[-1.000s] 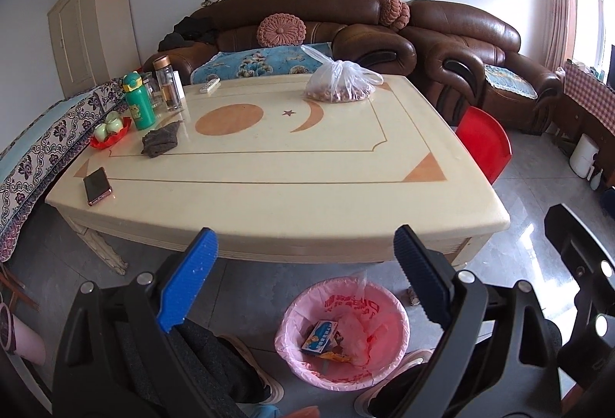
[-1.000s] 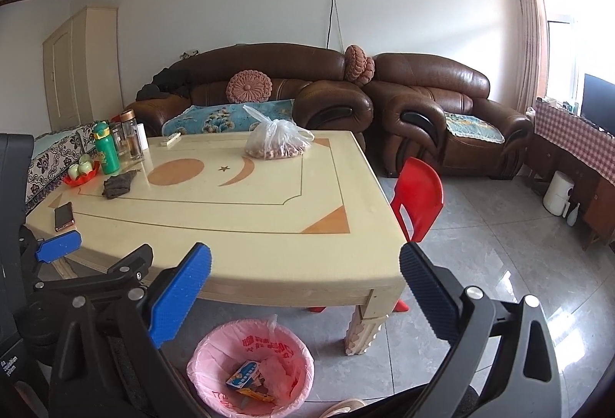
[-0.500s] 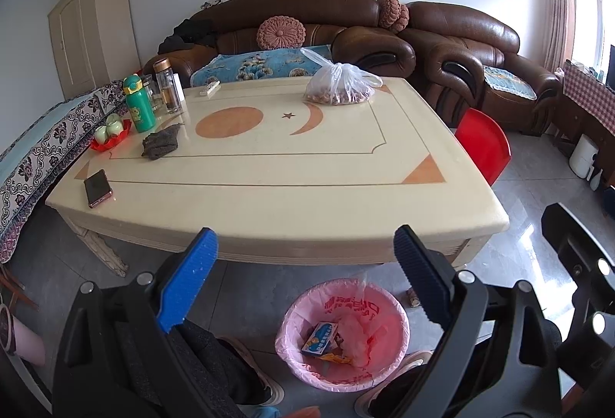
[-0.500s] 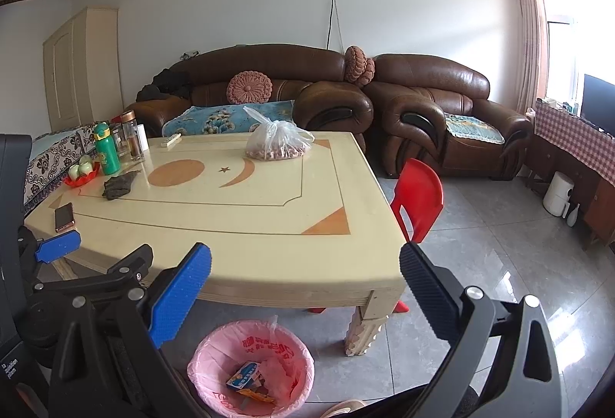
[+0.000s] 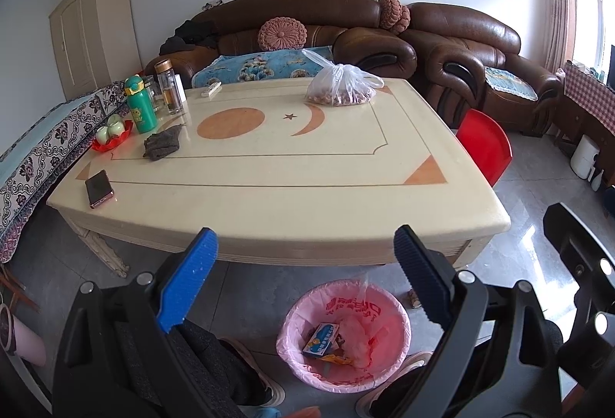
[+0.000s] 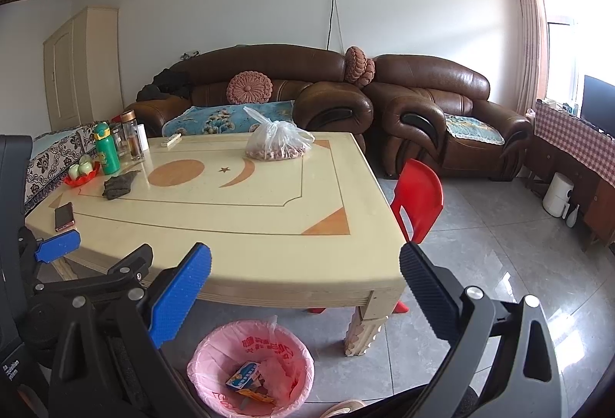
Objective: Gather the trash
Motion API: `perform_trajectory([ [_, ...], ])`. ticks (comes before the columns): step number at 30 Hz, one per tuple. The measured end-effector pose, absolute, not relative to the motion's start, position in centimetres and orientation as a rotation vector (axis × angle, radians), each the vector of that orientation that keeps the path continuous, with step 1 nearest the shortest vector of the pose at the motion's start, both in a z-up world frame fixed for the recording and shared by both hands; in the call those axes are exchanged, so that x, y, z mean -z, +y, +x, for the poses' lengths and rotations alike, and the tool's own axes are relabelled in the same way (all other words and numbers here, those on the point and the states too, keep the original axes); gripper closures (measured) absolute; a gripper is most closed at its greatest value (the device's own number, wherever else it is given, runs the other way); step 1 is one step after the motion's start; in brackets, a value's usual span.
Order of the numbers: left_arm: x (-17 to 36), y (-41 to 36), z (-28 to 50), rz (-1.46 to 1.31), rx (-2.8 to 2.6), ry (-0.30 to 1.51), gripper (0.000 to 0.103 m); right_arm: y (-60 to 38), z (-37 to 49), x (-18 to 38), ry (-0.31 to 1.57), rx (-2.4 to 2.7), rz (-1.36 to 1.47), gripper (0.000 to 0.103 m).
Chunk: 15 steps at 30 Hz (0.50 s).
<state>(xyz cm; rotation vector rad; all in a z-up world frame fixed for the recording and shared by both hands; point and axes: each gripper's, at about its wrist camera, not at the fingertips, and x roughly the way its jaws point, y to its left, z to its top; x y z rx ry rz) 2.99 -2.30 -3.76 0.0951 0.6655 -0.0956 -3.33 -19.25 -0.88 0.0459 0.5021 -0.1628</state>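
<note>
A pink-lined trash bin [image 5: 384, 306] [image 6: 209, 354] stands on the floor in front of the table, holding a blue-and-white carton [image 5: 321, 335] [image 6: 242, 375] and crumpled wrappers. My left gripper [image 5: 303, 256] hangs open and empty above the bin, short of the table's near edge. To its right my right gripper [image 6: 305, 274] is also open and empty. The cream table [image 5: 307, 195] [image 6: 246, 226] carries a tied plastic bag of nuts [image 5: 340, 87] [image 6: 278, 143] at the far side and a dark crumpled cloth [image 5: 161, 145] [image 6: 119, 183] at the left.
On the table's left sit a phone [image 5: 99, 188], a green bottle [image 5: 140, 103], a glass tumbler [image 5: 169, 85] and a red dish of fruit [image 5: 111, 133]. A red chair [image 6: 419, 203] stands at the right; brown sofas [image 6: 442, 110] behind. A person's shoes [image 5: 265, 379] are beside the bin.
</note>
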Motion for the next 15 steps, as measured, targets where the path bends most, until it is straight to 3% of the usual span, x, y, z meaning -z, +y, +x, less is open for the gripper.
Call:
perform_trajectory([
  [15, 3.94, -2.60, 3.07, 0.108, 0.092, 0.669, 0.012, -19.50, -3.42, 0.83, 0.500, 0.168, 0.046, 0.007],
])
